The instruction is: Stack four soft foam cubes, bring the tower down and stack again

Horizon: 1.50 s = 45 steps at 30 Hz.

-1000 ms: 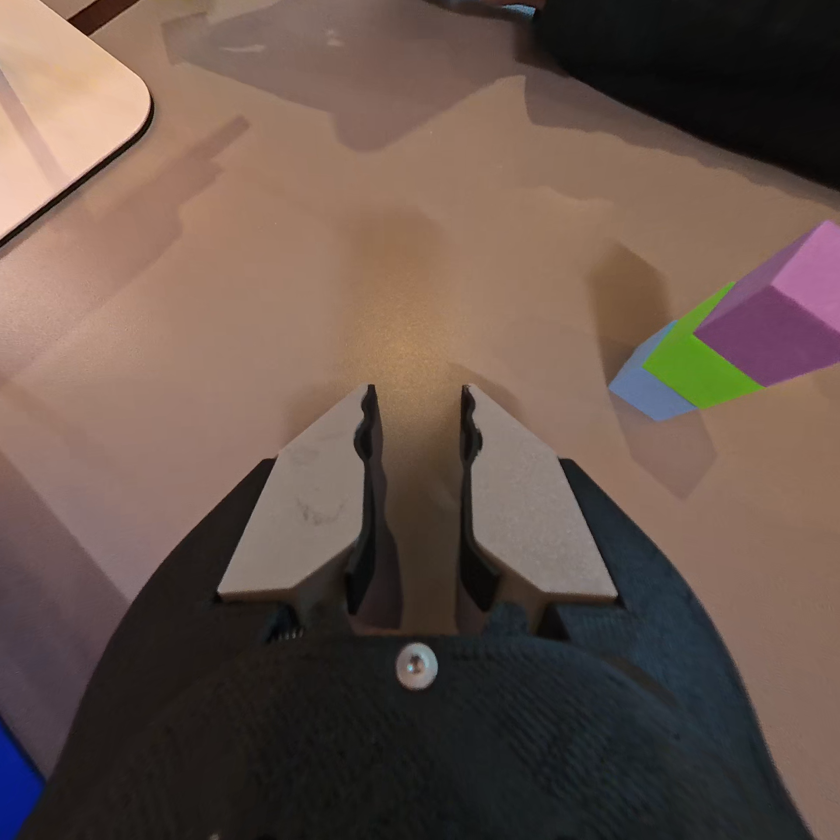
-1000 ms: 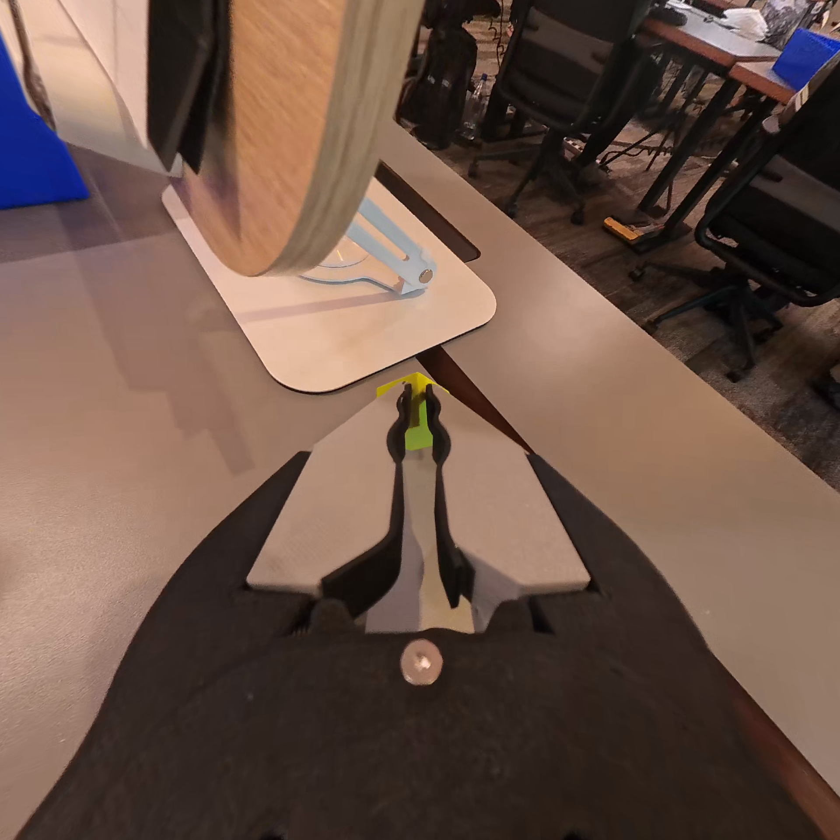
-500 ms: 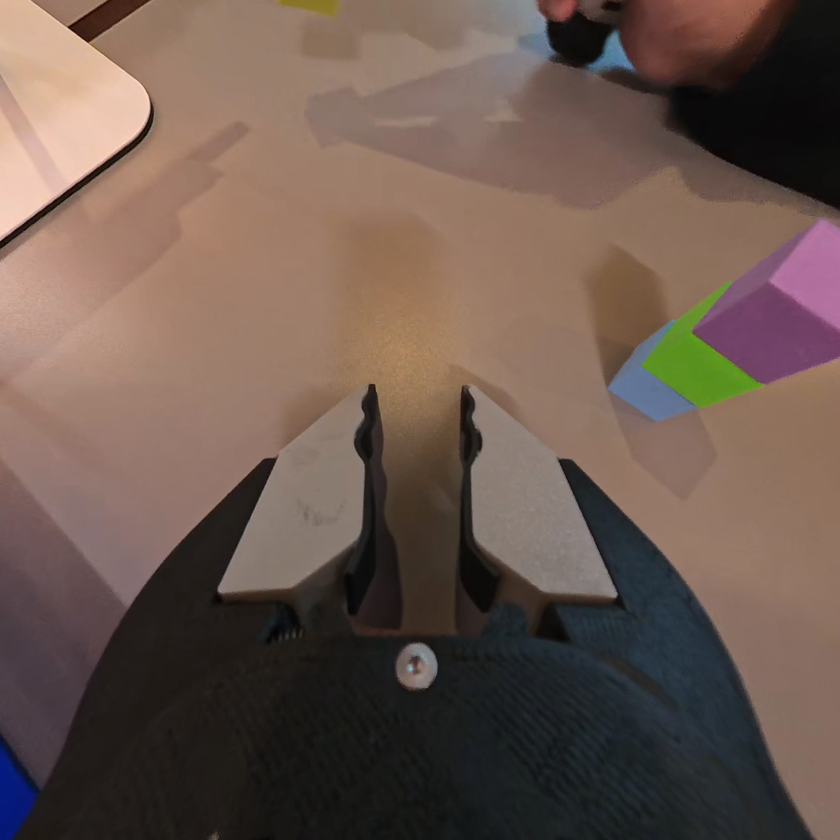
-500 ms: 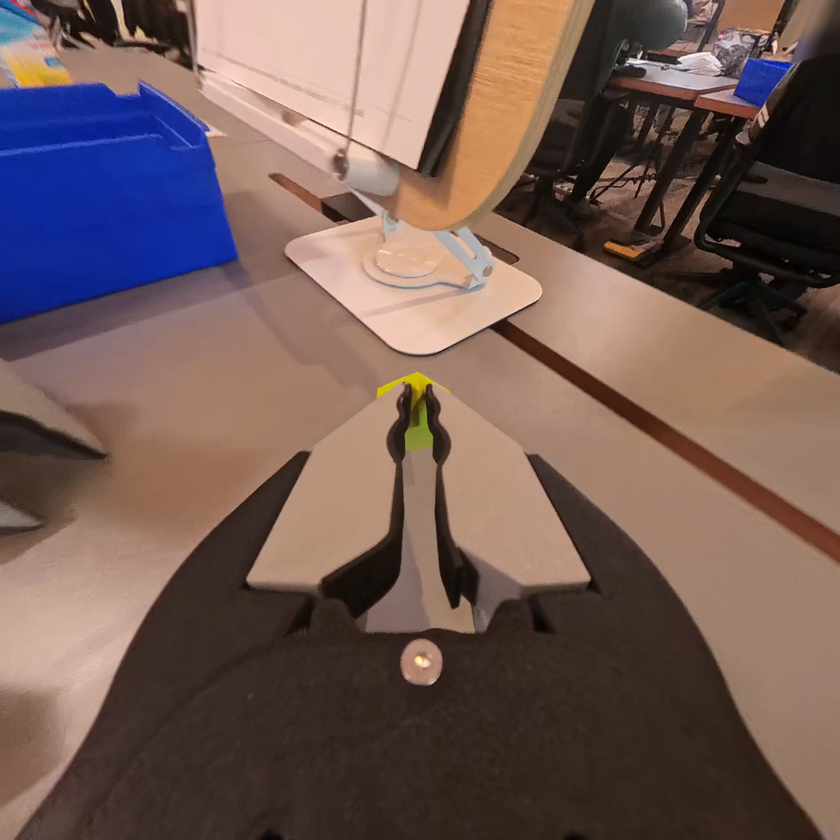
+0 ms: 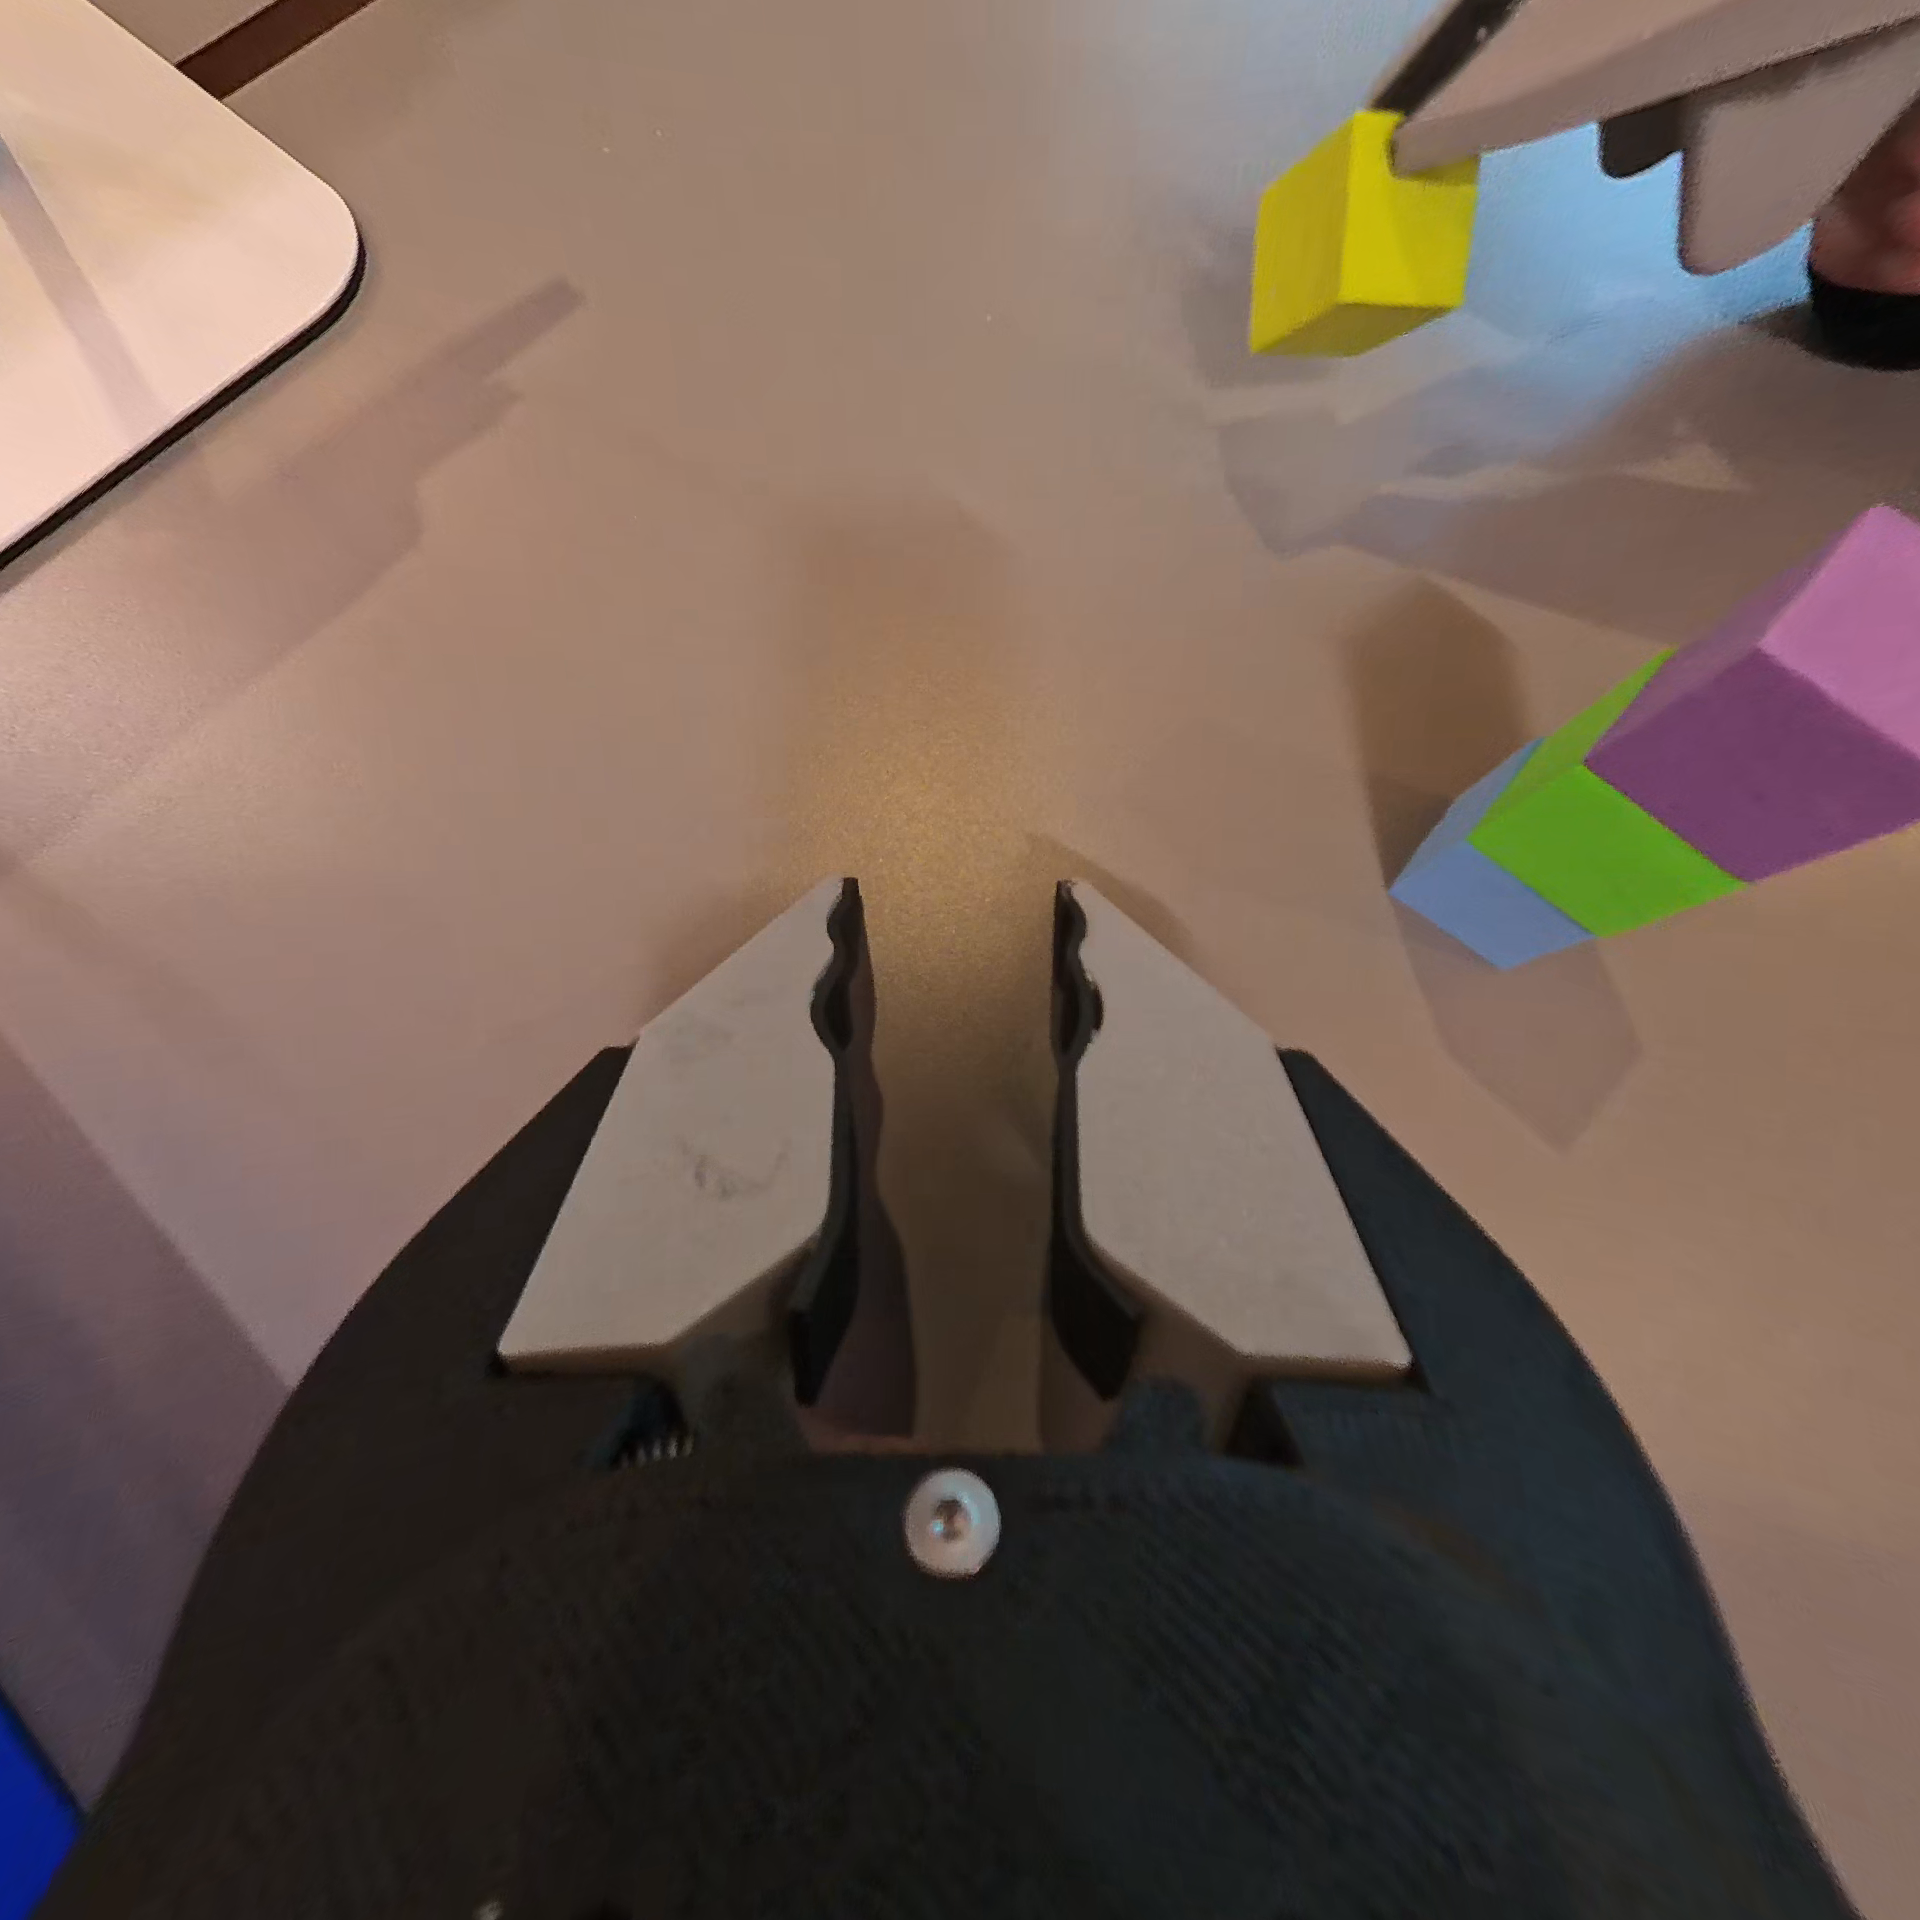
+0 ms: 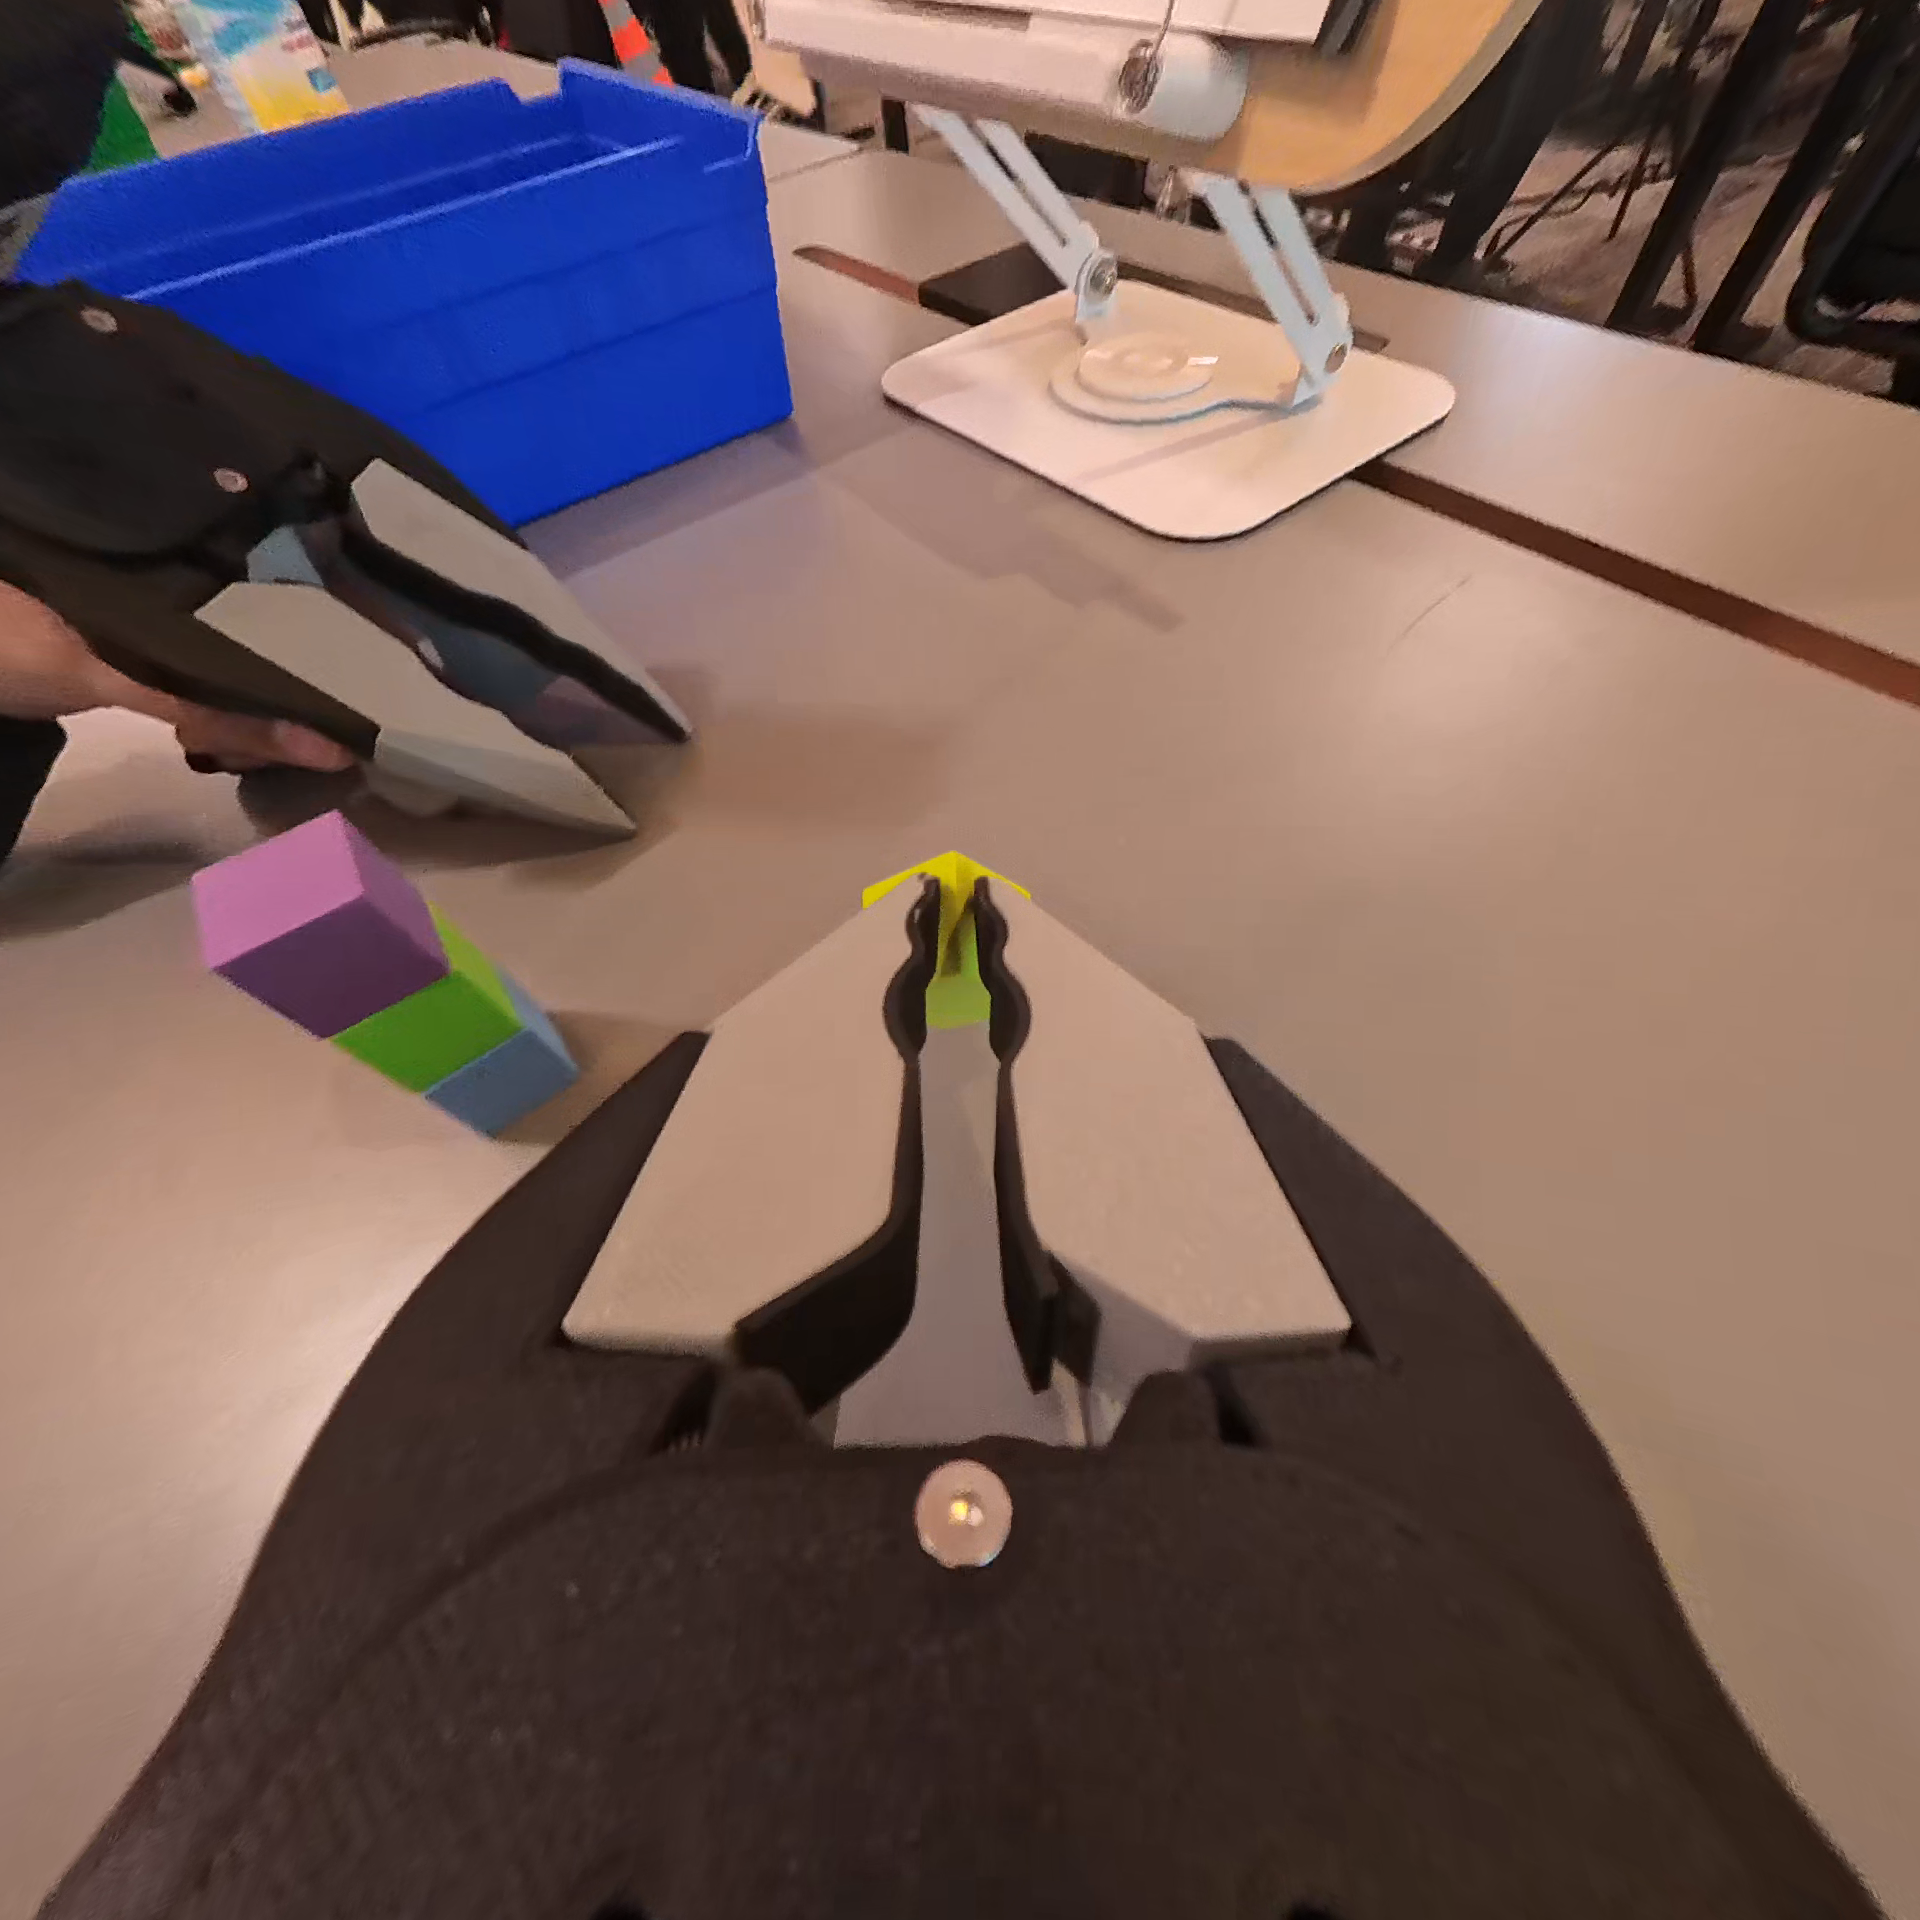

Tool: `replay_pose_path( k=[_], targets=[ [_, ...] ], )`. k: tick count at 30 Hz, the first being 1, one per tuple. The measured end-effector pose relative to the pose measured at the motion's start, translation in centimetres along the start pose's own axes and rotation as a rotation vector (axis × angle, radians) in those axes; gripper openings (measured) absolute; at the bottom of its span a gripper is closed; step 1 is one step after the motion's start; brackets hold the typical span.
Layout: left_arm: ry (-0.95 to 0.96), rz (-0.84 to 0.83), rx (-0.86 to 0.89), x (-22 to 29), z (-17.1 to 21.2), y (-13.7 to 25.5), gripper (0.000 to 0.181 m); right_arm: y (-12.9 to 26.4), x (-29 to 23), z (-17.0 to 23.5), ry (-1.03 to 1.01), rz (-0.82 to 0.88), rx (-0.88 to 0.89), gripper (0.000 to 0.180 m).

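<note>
Right claw clamped on the yellow cube, tips pinching it, cube carried clear above the table. Seen from the left wrist view too: yellow cube held in the air at the fingertips. Left claw parted a narrow way, nothing between the jaws, hovering low over bare table. Three-cube stack standing just beside the left claw: blue cube at the bottom on the table, green cube on it, purple cube on top, each twisted a little off the one below. Blue bin near the far edge. White stand base also at the far edge, beside the bin.
</note>
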<state>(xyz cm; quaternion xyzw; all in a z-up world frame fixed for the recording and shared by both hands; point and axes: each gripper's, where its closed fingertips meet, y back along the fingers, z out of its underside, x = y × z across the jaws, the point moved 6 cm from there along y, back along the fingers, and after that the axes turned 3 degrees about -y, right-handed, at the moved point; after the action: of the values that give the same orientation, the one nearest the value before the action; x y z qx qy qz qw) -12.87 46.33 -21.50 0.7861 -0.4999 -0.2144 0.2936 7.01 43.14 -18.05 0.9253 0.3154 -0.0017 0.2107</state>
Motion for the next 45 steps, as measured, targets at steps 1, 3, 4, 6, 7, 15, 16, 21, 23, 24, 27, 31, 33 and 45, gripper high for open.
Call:
replay_pose_path(
  k=[1, 3, 4, 6, 7, 15, 16, 21, 23, 24, 27, 31, 33, 45],
  targets=[
    [0.000, -0.002, 0.000, 0.0, 0.0, 0.0, 0.036, 0.1, -0.1, 0.2, 0.000, -0.002, -0.016, 0.004],
    [0.001, -0.004, 0.001, 0.0, 0.0, 0.0, 0.036, -0.1, -0.2, 0.6, 0.002, -0.002, -0.054, 0.004],
    [0.002, -0.004, 0.001, 0.0, 0.0, 0.0, 0.036, -0.3, -0.2, 0.7, 0.004, -0.004, -0.073, 0.004],
    [0.002, -0.003, 0.001, 0.0, 0.0, 0.0, 0.036, -0.7, -0.2, 1.0, 0.006, -0.007, -0.114, 0.004],
    [0.002, -0.003, 0.001, 0.0, 0.0, 0.0, 0.036, -0.9, -0.3, 1.1, 0.009, -0.008, -0.129, 0.005],
    [0.004, -0.002, 0.001, 0.0, 0.0, 0.0, 0.036, -0.6, 1.3, 1.4, 0.018, 0.065, -0.161, 0.020],
    [0.003, -0.002, 0.001, 0.0, 0.0, 0.0, 0.036, -0.6, 1.4, 1.4, 0.014, 0.069, -0.161, 0.025],
    [0.003, -0.002, 0.001, 0.0, 0.0, 0.0, 0.036, -0.2, 1.5, 1.0, -0.011, 0.051, -0.118, 0.024],
    [0.002, -0.002, 0.001, 0.0, 0.0, 0.0, 0.036, -0.1, 1.5, 1.0, -0.008, 0.056, -0.113, 0.024],
    [0.002, -0.003, 0.001, 0.0, 0.0, 0.0, 0.036, -0.1, 1.5, 0.9, -0.007, 0.058, -0.111, 0.024],
    [0.001, -0.004, 0.001, 0.0, 0.0, 0.0, 0.036, 0.1, 1.3, 0.8, -0.002, 0.064, -0.100, 0.024],
    [0.000, -0.004, 0.001, 0.0, 0.0, 0.0, 0.036, 0.6, 1.4, 0.4, 0.008, 0.073, -0.083, 0.025],
    [-0.001, -0.003, 0.001, 0.0, 0.0, 0.0, 0.036, 0.6, 1.3, 0.4, 0.008, 0.059, -0.077, 0.027],
    [0.000, -0.002, 0.001, 0.0, 0.0, 0.0, 0.036, -0.8, 0.5, 2.1, 0.021, 0.070, -0.221, 0.042]
  ],
)
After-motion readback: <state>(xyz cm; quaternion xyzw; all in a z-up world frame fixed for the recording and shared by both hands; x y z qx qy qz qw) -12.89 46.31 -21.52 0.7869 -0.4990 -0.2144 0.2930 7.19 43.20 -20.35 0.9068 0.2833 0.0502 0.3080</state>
